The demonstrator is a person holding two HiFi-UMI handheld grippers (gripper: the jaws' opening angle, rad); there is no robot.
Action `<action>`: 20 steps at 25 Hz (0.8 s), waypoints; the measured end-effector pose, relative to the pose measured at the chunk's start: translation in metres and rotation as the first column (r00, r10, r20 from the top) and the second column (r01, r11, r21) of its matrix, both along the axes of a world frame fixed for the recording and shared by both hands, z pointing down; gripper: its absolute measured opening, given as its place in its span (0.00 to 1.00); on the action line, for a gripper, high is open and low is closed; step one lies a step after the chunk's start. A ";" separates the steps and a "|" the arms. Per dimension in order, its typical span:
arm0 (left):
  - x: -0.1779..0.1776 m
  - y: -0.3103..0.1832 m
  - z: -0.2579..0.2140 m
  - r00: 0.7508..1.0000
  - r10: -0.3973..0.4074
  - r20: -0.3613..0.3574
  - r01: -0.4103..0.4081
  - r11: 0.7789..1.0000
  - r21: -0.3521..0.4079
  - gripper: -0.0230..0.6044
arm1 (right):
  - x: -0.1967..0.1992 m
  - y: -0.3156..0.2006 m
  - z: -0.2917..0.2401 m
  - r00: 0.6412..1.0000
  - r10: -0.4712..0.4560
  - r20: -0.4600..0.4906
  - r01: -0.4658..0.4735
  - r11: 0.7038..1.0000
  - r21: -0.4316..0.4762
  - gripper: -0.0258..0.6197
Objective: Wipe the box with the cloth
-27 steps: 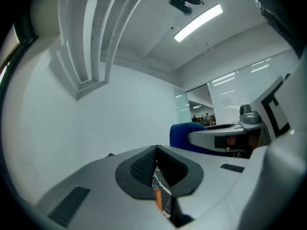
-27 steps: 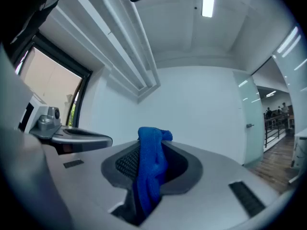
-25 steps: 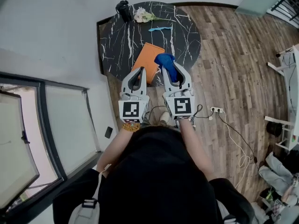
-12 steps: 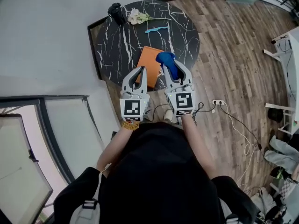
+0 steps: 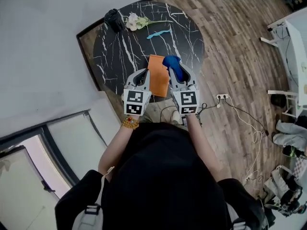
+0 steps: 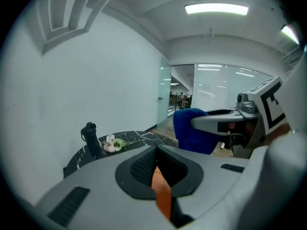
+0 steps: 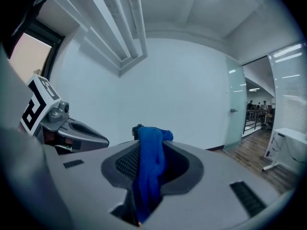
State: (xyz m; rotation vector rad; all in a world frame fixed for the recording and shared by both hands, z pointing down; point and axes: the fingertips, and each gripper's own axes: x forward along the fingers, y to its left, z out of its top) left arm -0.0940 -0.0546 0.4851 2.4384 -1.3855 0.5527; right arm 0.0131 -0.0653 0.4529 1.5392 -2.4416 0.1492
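Observation:
An orange flat box (image 5: 158, 78) lies on the round black marble table (image 5: 120, 47), near its front edge. My left gripper (image 5: 142, 74) hovers at the box's left edge with its jaws shut and nothing in them. In the left gripper view a strip of the orange box (image 6: 162, 190) shows through the slit of that left gripper (image 6: 156, 153). My right gripper (image 5: 174, 71) is shut on a blue cloth (image 5: 172, 65) over the box's right side. In the right gripper view the blue cloth (image 7: 149, 169) hangs bunched between the jaws of the right gripper (image 7: 149, 163).
At the table's far side stand a black object (image 5: 114, 19), a small bunch of flowers (image 5: 134, 20) and a light blue item (image 5: 158, 33). A white wall runs along the left. A power strip (image 5: 221, 97) with cables lies on the wooden floor to the right.
Both grippers have come down and forward over the near part of the table, staying side by side. The cloth stays in the right gripper; the left jaws stay shut.

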 end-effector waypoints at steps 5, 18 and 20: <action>-0.018 -0.017 0.037 0.990 0.141 0.020 -0.137 0.980 -0.145 0.05 | -0.018 -0.015 0.030 0.998 0.053 -0.043 -0.056 0.995 -0.081 0.17; -0.043 -0.006 0.106 0.918 0.393 -0.060 -0.384 0.836 -0.393 0.05 | -0.069 -0.059 0.148 0.898 -0.188 -0.398 0.084 0.961 -0.264 0.17; -0.038 0.003 0.117 0.901 0.431 -0.056 -0.415 0.815 -0.404 0.05 | -0.075 -0.072 0.172 0.852 -0.274 -0.446 0.140 0.941 -0.309 0.17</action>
